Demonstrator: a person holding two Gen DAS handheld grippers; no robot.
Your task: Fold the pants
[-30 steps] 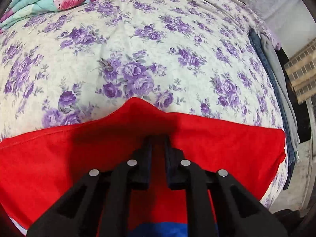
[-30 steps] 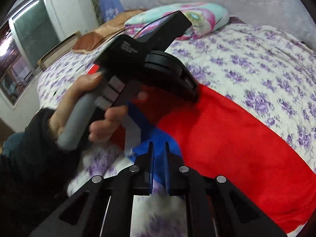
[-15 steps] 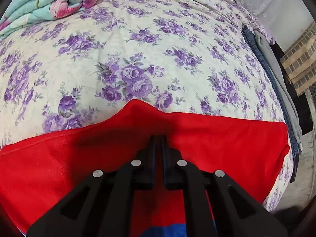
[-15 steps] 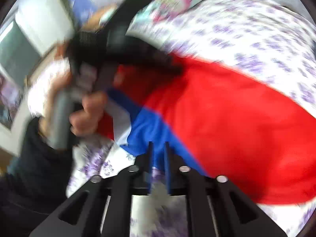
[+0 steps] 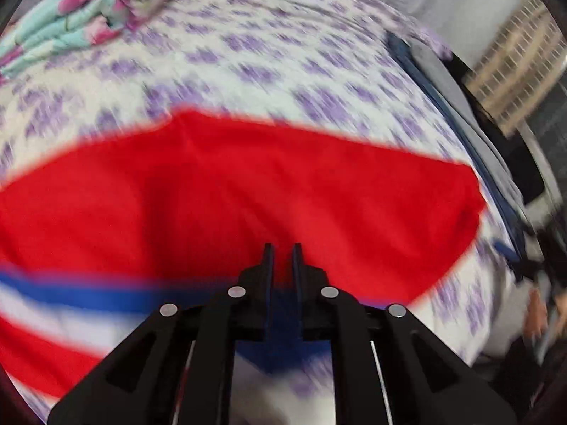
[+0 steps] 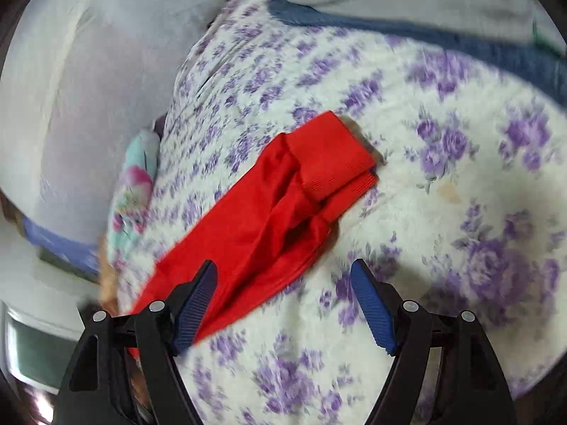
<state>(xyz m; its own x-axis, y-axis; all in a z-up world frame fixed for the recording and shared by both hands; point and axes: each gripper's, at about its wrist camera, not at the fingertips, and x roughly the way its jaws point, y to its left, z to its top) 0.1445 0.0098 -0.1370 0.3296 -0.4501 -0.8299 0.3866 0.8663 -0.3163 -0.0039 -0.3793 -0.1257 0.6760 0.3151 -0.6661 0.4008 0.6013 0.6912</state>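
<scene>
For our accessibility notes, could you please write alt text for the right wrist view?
The right gripper, jaws opening and nothing pressed between them, points down at the ribbed cuff end of red pants lying on a purple-flowered bedsheet. Folded blue jeans lie at the bed's far edge.

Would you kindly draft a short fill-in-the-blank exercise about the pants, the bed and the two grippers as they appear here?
1. The pants are mostly ____ in colour, with blue and white stripes.
2. The bedsheet under them is printed with ____ flowers.
3. The right gripper has its jaws wide apart and opening, pointing toward the ribbed ____ at the leg ends.
4. The left gripper has its fingers nearly ____.

Missing words: red; purple; cuffs; closed
</scene>
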